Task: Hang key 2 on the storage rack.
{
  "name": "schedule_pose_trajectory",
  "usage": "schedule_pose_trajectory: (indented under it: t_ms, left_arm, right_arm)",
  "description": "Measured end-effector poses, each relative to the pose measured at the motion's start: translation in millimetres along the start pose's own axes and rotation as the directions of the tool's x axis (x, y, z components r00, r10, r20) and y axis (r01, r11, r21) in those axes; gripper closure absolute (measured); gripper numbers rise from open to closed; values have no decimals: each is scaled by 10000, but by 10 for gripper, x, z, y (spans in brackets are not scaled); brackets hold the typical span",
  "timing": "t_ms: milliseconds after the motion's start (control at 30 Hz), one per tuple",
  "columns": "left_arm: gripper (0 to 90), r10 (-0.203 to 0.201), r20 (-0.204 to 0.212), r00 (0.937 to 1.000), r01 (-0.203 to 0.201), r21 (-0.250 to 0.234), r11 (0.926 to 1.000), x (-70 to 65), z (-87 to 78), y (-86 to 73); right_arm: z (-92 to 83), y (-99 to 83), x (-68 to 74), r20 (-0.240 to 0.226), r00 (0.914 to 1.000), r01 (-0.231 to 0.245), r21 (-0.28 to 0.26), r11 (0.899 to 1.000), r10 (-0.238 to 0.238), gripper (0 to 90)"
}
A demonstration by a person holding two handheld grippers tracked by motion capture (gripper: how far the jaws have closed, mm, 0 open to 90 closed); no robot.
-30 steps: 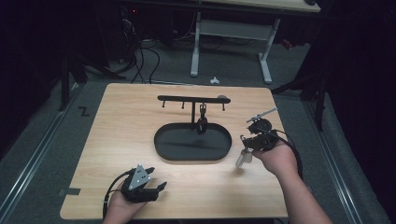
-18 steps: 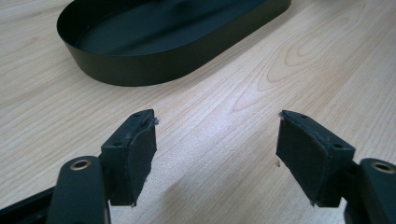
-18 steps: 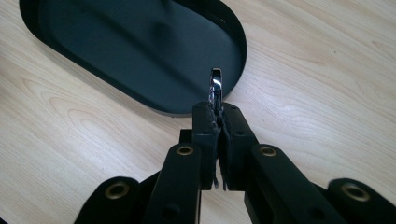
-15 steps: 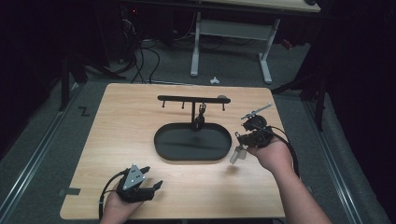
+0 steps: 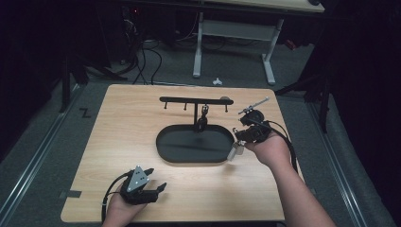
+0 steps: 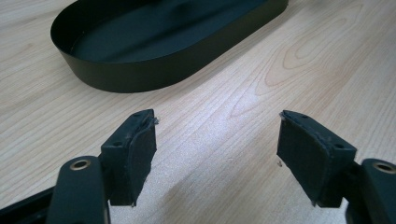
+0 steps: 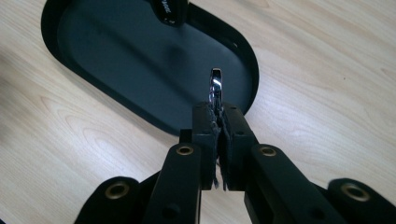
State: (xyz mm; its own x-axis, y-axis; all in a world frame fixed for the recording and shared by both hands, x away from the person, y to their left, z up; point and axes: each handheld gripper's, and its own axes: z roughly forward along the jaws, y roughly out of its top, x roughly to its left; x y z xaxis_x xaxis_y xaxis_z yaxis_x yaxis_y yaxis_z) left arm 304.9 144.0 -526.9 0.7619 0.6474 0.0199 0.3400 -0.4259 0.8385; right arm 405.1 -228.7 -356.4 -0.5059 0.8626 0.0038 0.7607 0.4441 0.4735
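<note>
The right hand-held gripper (image 7: 218, 114) is clamped on a small shiny metal ring (image 7: 215, 84), at the 3 o'clock rim of the black tray (image 5: 166, 150) on the table (image 5: 123, 118). The ring seems light, stiff and slippery; the pads should grip its flat sides. The left hand-held gripper (image 6: 215, 154) stands apart, empty.

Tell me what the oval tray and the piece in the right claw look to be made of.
Oval tray: likely thin sheet metal, matte black, judging by its thin wall and soft sheen. Small piece in the right claw: probably polished metal, given its bright silver glints.
</note>
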Motion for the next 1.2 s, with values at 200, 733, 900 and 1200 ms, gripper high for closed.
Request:
schedule_pose_trajectory:
  t_ms: [200,733,900,1200]
  left_arm:
    - [287,-130,-33,9999,130,-55,9999,20,-54,-27]
    - [287,21,-24,10000,-21,44,10000,-8,-47,-10]
    - [287,23,-10,10000,-23,57,10000,-14,-40,-13]
    - [287,51,3,10000,-51,87,9999,-5,-48,-15]
  right_arm:
    - [-19,134,14,-43,10000,39,-152,9999,-39,865]
    - [-18,458,4,-101,9999,9,-554,9985,-15,865]
    - [-6,504,-58,-268,9992,-314,-708,9970,296,865]
    - [80,554,-125,-436,9972,-627,-649,9959,600,863]
